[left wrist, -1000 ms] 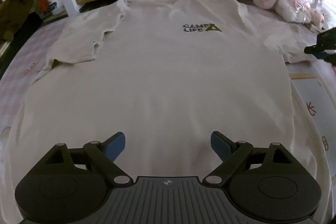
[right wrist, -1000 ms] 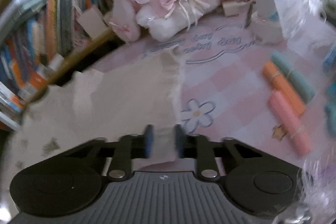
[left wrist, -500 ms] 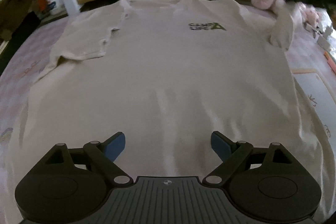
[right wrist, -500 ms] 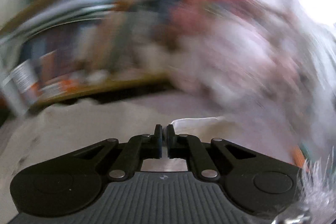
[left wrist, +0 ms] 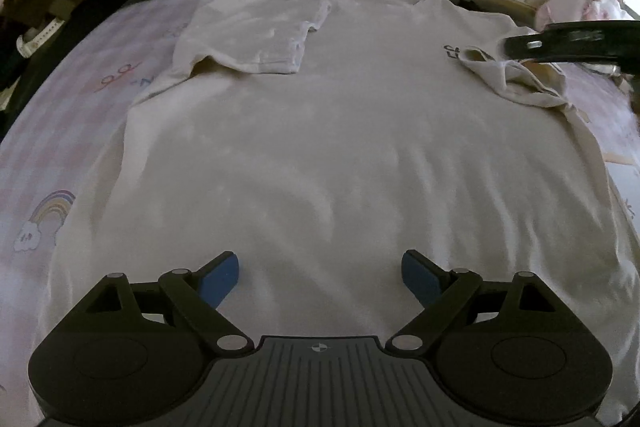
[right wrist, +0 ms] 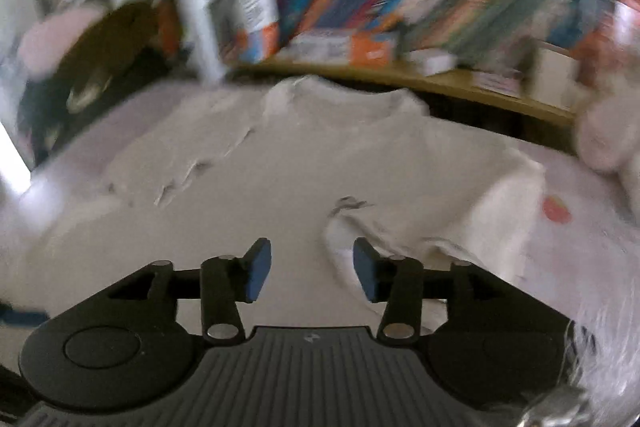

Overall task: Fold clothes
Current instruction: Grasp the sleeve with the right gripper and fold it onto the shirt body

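So the cream t-shirt is flat on the pink bedsheet, both sleeves flipped inward. Right gripper is opening with nothing between its jaws, right above the right sleeve. That sleeve looks bunched (not flat at all), so it could unroll or leave a lumpy fold. Left gripper hangs wide open and empty above the hem.

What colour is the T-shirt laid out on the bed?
Off-white or cream: the T-shirt shows best in the left wrist view.
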Action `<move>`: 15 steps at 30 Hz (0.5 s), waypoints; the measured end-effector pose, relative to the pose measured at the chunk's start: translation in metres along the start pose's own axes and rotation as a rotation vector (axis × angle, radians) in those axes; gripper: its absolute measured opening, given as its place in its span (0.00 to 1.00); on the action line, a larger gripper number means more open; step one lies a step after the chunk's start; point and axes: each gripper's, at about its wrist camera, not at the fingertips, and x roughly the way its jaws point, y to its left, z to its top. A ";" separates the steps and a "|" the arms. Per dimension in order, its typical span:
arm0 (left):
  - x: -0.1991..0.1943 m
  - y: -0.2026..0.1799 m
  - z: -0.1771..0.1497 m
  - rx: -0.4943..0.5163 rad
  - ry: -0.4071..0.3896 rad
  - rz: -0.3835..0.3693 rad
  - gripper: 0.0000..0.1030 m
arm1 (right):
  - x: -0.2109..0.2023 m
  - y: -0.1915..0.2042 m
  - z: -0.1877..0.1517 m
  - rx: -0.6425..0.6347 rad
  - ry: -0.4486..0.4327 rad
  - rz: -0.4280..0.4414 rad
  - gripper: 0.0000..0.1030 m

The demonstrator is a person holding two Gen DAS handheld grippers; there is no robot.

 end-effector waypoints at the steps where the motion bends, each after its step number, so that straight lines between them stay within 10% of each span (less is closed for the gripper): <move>1: 0.000 0.000 0.000 0.002 -0.002 -0.003 0.88 | -0.004 -0.011 -0.002 0.037 -0.013 -0.050 0.44; 6: 0.003 0.001 0.001 0.021 -0.004 -0.014 0.92 | 0.004 -0.061 -0.004 0.159 0.045 -0.183 0.44; 12: 0.003 0.000 0.002 0.041 -0.005 -0.021 0.92 | 0.039 -0.059 0.001 -0.088 0.187 -0.341 0.41; 15: 0.003 0.001 0.001 0.047 -0.012 -0.021 0.93 | 0.043 -0.061 0.013 -0.131 0.159 -0.339 0.11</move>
